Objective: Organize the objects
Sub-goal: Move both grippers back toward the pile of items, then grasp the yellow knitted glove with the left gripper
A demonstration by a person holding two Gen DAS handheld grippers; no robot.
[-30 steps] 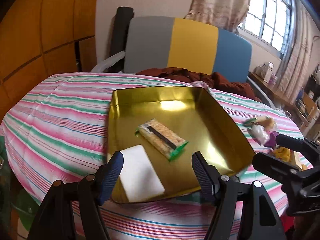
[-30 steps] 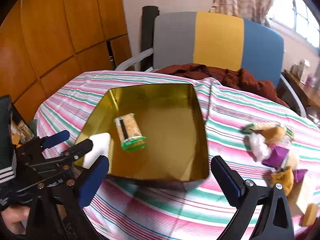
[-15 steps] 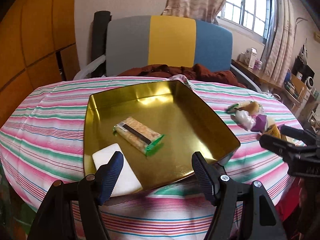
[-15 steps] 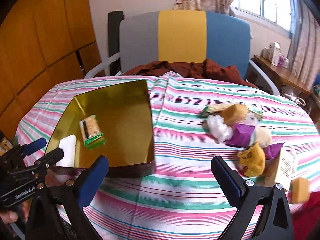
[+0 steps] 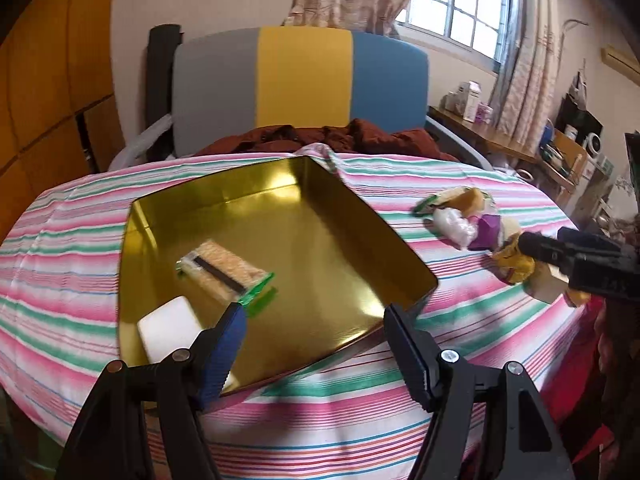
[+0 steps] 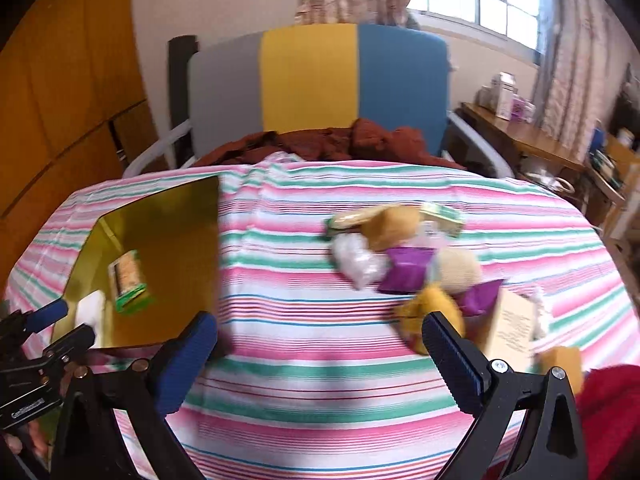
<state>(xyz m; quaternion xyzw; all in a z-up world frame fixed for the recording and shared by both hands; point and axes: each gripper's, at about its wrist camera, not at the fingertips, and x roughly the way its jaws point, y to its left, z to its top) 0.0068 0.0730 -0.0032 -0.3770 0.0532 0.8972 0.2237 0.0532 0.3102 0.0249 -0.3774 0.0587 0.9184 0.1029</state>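
Observation:
A gold metal tray (image 5: pixel 344 240) (image 6: pixel 180 232) sits on the striped tablecloth and holds a green-ended cracker packet (image 5: pixel 226 272) (image 6: pixel 128 280) and a white block (image 5: pixel 170 330) (image 6: pixel 90 310). To its right lies a pile of wrapped snacks (image 6: pixel 404 260) (image 5: pixel 476 228): purple packets, yellow and white wrappers, a beige box. My left gripper (image 5: pixel 316 344) hangs open over the tray's near edge with nothing between its fingers. My right gripper (image 6: pixel 320 344) stands open above the cloth, its right finger just in front of the pile.
A chair with a grey, yellow and blue back (image 5: pixel 300 76) stands behind the round table, with a brown garment (image 5: pixel 340 140) on its seat. Wooden panels (image 5: pixel 52 92) line the left wall. A cluttered desk (image 6: pixel 532 136) is at the far right.
Both views have swung right. The right gripper has moved away from the tray toward the snack pile. The left gripper has shifted right along the tray's near edge. Both stay open.

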